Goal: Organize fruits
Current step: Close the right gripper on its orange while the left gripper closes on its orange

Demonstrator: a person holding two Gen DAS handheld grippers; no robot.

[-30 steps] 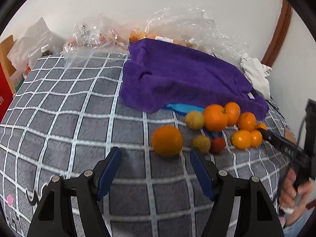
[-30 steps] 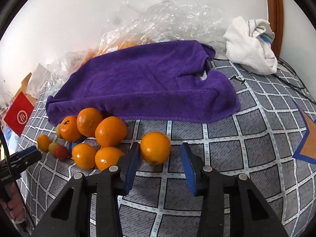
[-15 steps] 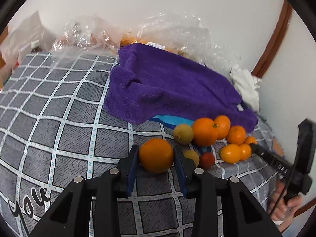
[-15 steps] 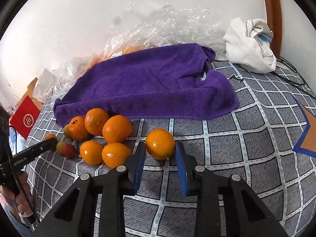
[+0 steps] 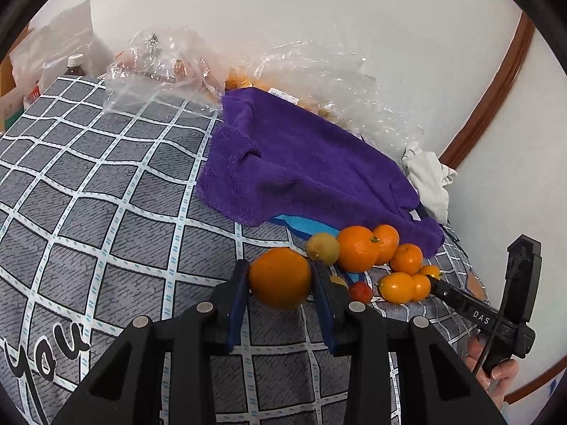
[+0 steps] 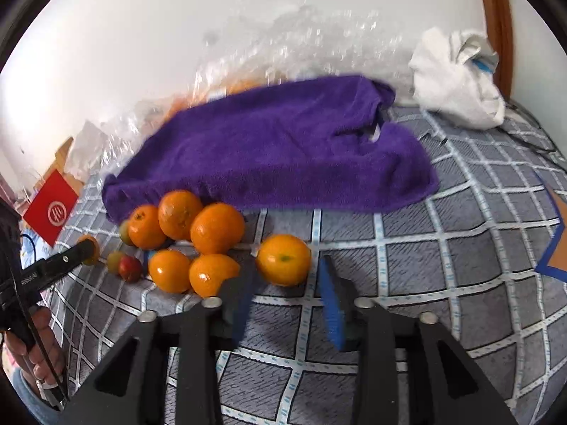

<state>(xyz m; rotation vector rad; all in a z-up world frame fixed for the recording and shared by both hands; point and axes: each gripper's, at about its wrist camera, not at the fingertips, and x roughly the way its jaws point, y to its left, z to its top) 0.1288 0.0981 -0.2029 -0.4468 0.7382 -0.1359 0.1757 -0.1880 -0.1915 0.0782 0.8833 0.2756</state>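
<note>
My left gripper [image 5: 280, 285] is shut on a large orange [image 5: 280, 278], both blue pads pressing its sides over the grey checked cloth [image 5: 106, 219]. Just to its right lie a pile of oranges [image 5: 358, 248], a yellow-green fruit [image 5: 322, 248] and a small red fruit [image 5: 360, 291]. My right gripper [image 6: 285, 272] has its jaws opening; another orange [image 6: 283, 260] rests on the cloth between the fingertips with a gap at the right pad. The same pile of oranges [image 6: 198, 226] sits left of it.
A purple towel [image 5: 301, 163] covers the back of the cloth, with clear plastic bags [image 5: 159, 67] behind it against the wall. A white crumpled cloth [image 6: 460, 81] lies at the back right. A red card [image 6: 49, 209] and a person's hand [image 6: 32, 340] are at the left edge.
My left gripper's wide jaws have shut on the large orange and the wrist has tilted. My right gripper's jaws narrowed around its orange, then spread again.
</note>
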